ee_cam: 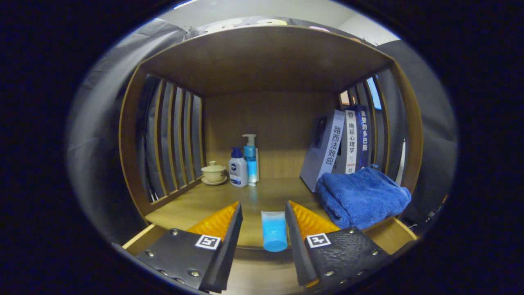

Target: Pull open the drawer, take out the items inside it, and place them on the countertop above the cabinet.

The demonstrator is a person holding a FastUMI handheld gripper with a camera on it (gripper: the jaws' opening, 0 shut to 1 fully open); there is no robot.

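The hand-held gripper (264,229) stands wide open, its fingers not touching the blue tube (274,230) between them on the counter (213,200) front edge; the drawer (393,233) below is mostly hidden.

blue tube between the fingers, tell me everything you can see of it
The blue tube is a small squeeze tube of soft-looking plastic, pale at its flat crimped end and deeper blue toward its rounded cap end. It lies flat on the wooden countertop, cap end toward the camera at the front edge. It sits between the fingers of the gripper, which is open, neither finger pressing on it.
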